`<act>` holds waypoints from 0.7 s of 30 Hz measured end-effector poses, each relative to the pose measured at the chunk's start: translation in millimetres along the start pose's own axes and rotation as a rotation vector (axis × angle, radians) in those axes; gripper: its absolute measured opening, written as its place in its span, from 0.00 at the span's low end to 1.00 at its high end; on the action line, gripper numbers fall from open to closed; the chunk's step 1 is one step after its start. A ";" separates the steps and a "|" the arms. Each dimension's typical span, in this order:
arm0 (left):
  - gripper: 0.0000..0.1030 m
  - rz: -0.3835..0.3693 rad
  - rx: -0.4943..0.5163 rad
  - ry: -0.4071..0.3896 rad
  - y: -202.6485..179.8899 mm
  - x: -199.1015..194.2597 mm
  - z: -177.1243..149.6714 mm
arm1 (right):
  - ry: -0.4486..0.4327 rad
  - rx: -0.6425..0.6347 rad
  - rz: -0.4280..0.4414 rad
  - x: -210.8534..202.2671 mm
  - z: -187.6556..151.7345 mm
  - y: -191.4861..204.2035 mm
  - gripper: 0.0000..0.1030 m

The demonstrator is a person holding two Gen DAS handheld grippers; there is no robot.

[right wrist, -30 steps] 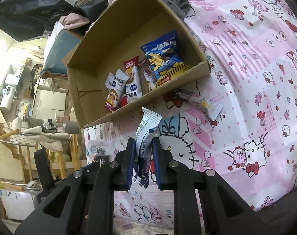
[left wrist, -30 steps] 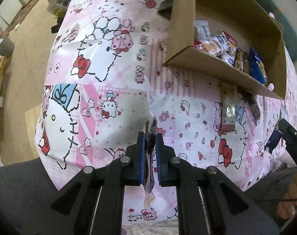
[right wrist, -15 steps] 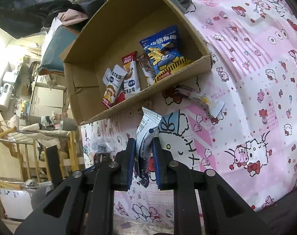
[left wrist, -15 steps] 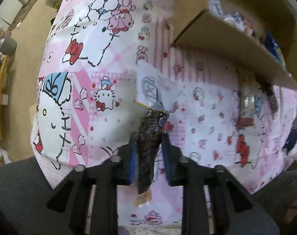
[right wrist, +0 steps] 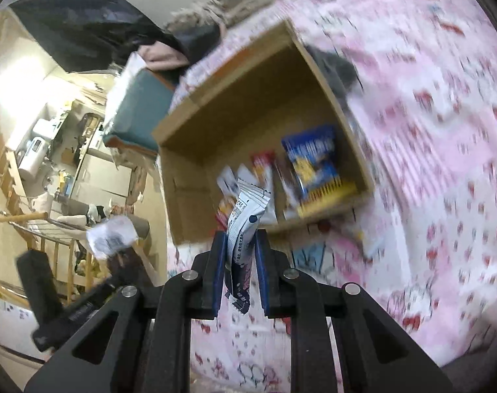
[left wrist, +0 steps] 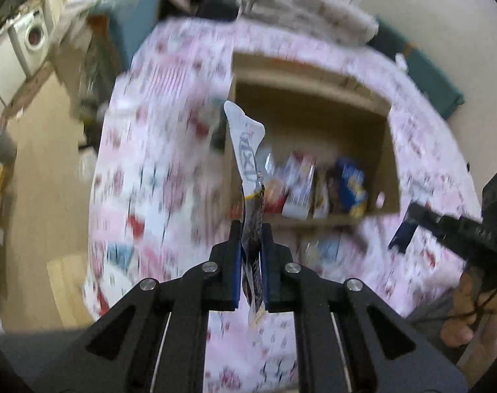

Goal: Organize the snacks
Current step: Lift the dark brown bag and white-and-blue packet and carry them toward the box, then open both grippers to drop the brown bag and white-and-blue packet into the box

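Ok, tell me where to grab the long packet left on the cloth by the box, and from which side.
Grip the long packet across its narrow width, at the white end away from the cardboard box, coming straight down. It seems to lie flat on the tablecloth with its other end close to the box wall, leaving little claw room there.

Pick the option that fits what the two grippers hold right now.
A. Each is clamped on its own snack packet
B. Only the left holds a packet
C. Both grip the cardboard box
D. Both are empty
A: the left gripper is shut on a dark packet with a white top, and the right gripper on a white and blue packet; the cardboard box lies untouched beyond.
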State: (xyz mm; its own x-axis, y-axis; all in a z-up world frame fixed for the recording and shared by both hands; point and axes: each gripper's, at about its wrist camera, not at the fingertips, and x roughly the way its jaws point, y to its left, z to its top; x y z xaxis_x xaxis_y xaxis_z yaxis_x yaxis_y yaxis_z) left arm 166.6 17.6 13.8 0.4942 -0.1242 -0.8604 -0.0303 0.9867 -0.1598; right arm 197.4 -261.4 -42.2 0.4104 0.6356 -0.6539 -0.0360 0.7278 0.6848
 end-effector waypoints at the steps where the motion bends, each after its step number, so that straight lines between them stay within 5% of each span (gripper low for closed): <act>1: 0.07 -0.004 0.010 -0.027 -5.1 -1.2 12.8 | -0.012 -0.016 -0.004 0.4 5.8 3.4 0.18; 8: 0.07 0.011 0.077 -0.104 -27.9 20.8 63.4 | -0.081 -0.107 -0.052 16.3 40.0 11.4 0.18; 12: 0.07 0.028 0.093 -0.106 -35.4 47.2 69.6 | -0.106 -0.156 -0.140 27.3 49.6 6.8 0.18; 21: 0.07 0.074 0.113 -0.113 -36.4 88.1 58.9 | -0.068 -0.182 -0.193 48.9 40.7 -4.0 0.18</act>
State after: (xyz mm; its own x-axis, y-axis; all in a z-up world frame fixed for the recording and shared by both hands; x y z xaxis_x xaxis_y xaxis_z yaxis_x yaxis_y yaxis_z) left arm 262.4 -23.0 -27.8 0.5891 -0.0447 -0.8068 0.0245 0.9990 -0.0375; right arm 254.8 -243.7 -63.8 0.4859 0.4665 -0.7391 -0.1118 0.8719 0.4768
